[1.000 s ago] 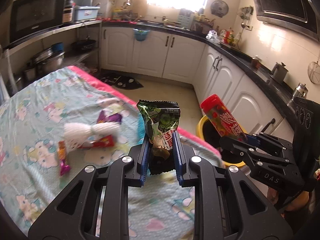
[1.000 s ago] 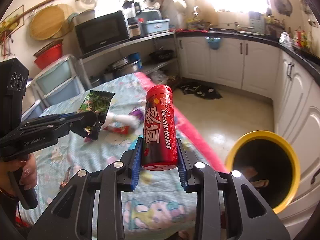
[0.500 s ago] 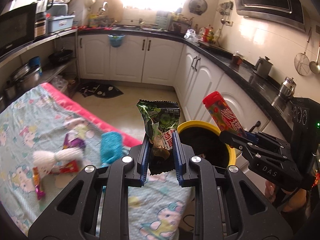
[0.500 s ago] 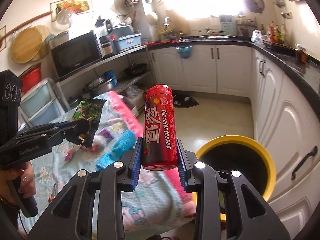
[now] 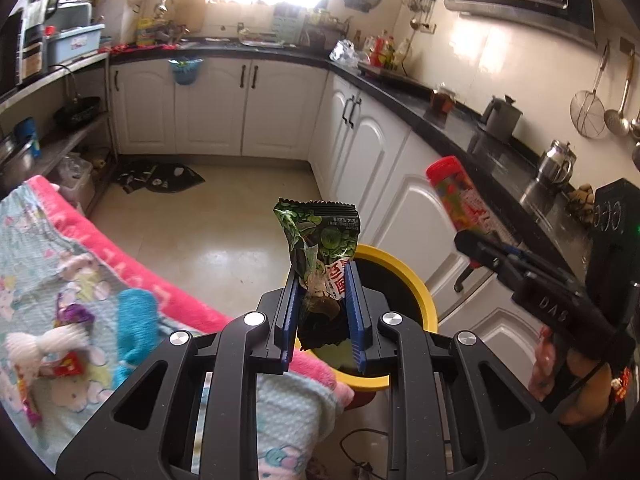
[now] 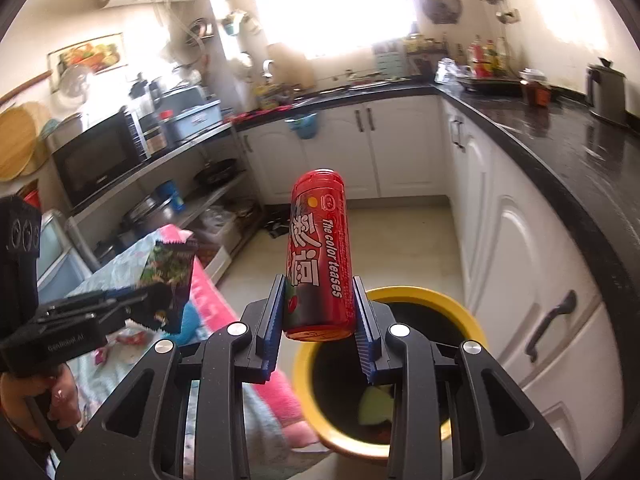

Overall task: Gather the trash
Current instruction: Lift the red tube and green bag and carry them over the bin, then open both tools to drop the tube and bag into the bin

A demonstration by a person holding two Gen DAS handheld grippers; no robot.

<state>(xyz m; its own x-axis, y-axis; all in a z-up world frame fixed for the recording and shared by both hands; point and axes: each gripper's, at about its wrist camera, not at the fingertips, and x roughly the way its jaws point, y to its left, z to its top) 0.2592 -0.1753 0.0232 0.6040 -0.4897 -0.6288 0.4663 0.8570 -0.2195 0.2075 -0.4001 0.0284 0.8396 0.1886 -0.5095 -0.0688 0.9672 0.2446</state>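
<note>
The left gripper [image 5: 322,312] is clenched on a crinkled green foil snack packet with a red-and-white label [image 5: 320,252], its blue ribbed pads pressing the packet's lower half so that the serrated top edge stands upright above them. The packet hangs in front of the yellow-rimmed round bin with a dark inside [image 5: 404,268], which stands on the pale tiled floor [image 5: 208,232] just beside the corner of the table covered with a light-blue cartoon-print cloth with a pink border [image 5: 132,272]. The right gripper [image 6: 320,316] grasps a tall red cylindrical plastic candy tube with white lettering [image 6: 318,252] by its lower part, the tube upright and leaning slightly, held above the near rim of the same bin. Inside the bin lies something pale green, probably a scrap of rubbish, though the dark makes it hard to tell. On the cloth are a fluffy white object [image 5: 48,340], a turquoise fuzzy piece [image 5: 134,316], a small red wrapper [image 5: 66,364] and a purple wrapper [image 5: 74,314]. White kitchen cabinets [image 5: 208,108] under a black worktop [image 5: 460,136] run along the walls behind the bin.
</note>
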